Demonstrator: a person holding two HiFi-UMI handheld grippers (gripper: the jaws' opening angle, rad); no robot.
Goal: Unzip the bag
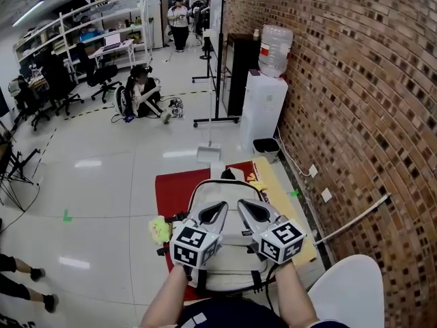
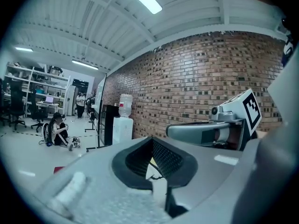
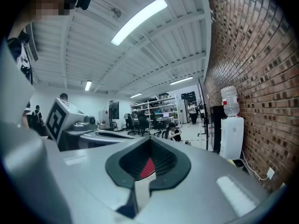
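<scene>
Cream fabric backpack (image 1: 225, 251) has black straps, flat floor mat (image 1: 172, 191) is red, grey left gripper (image 1: 220, 206) and right gripper (image 1: 244, 206) carry black-and-white marker cubes (image 1: 194, 246), brick wall (image 1: 355, 80) is mottled brown.

One bag (image 1: 235, 251), two grippers (image 1: 217, 209) (image 1: 247, 208), one water dispenser (image 1: 263, 108)

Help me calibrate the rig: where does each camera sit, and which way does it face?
Head view: on the head, steeply down at the bag; forearms, left gripper, right gripper show.
Left gripper view: on that gripper, along its shut jaws toward the brick wall; right gripper shows.
Right gripper view: on that gripper, along its shut jaws toward the shelves; left gripper shows.
Shared: the water dispenser.
</scene>
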